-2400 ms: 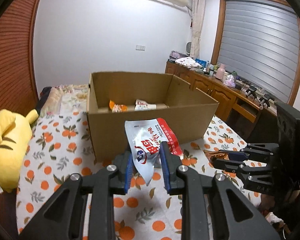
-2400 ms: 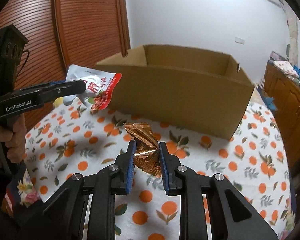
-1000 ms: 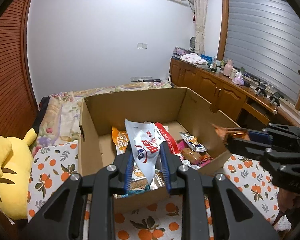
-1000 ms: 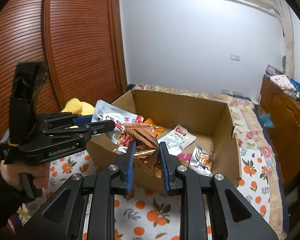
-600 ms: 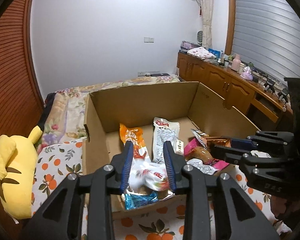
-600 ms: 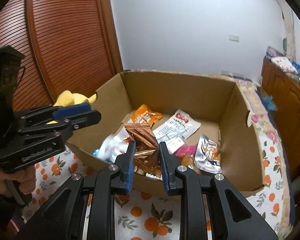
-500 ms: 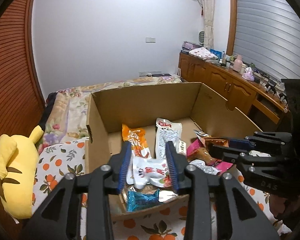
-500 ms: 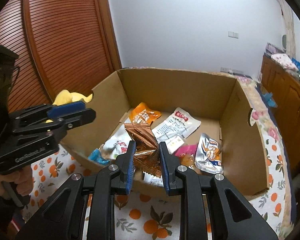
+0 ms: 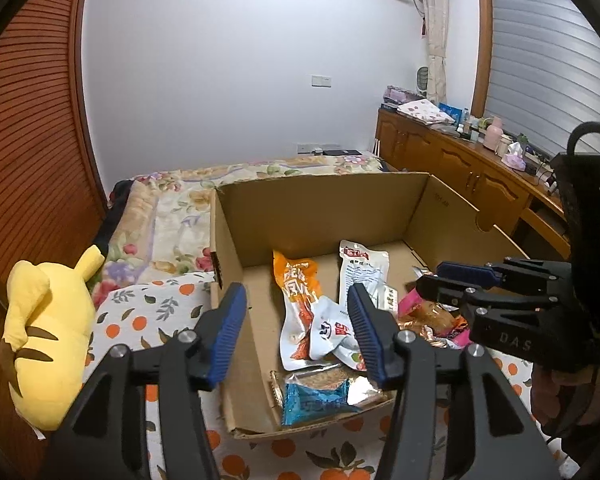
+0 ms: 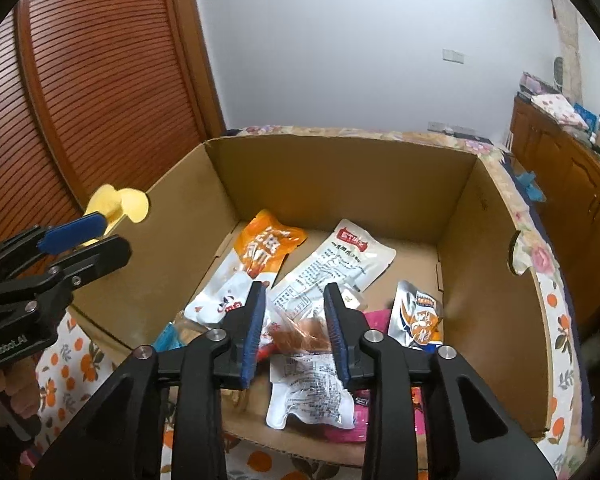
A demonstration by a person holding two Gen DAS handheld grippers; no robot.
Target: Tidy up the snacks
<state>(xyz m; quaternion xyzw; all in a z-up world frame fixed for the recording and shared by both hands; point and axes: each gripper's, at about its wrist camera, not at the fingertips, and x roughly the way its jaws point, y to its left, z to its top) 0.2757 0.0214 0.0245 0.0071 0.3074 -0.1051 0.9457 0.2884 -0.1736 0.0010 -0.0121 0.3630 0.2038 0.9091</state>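
Note:
An open cardboard box (image 9: 324, 204) (image 10: 340, 172) stands on a bed and holds several snack packets. My left gripper (image 9: 296, 322) is open and empty over the box's near left part. The white and red packet (image 9: 332, 336) lies in the box below it, beside an orange packet (image 9: 298, 284). My right gripper (image 10: 294, 326) is open and empty over the box's near edge. The copper foil packet (image 10: 306, 332) lies in the box between its fingers, blurred. The right gripper also shows at the right of the left wrist view (image 9: 456, 280).
A yellow plush toy (image 9: 44, 336) lies left of the box on the orange-print sheet (image 9: 148, 312). A wooden wardrobe (image 10: 80, 92) stands at the left. A wooden sideboard (image 9: 460, 168) with clutter runs along the right wall under a window shutter.
Both grippers rose over the box. The left let go of the white and red packet, then opened wide. The right gripper opened and let the copper foil packet drop into the box.

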